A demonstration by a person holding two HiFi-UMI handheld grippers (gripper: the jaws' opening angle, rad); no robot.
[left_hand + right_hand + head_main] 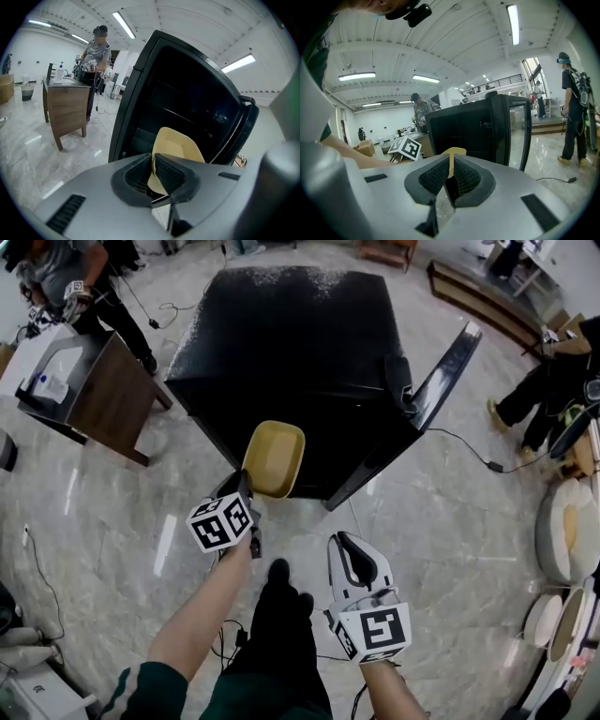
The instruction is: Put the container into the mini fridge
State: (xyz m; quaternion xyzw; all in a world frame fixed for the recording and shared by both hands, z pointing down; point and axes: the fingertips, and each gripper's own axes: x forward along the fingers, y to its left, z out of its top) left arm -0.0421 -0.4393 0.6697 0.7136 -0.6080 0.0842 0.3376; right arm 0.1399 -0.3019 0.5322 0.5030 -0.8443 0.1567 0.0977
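The black mini fridge [291, 352] stands on the floor ahead, its door [445, 367] swung open to the right. My left gripper [246, 488] is shut on the near rim of a shallow yellow container [274, 457], which hangs just in front of the fridge's open front. In the left gripper view the container [180, 145] sticks out past the left gripper [153, 158] toward the dark fridge interior [187, 93]. My right gripper [345, 545] hangs lower right, apart from the container, shut with nothing held. From the right gripper [450, 161], the fridge [468, 131] and its door [518, 133] lie ahead.
A wooden desk [108, 390] stands left of the fridge with a person [66, 277] behind it. Another person [548, 381] stands at the far right. A cable [469, 446] runs over the marble floor by the door. My dark trouser leg [281, 615] is below.
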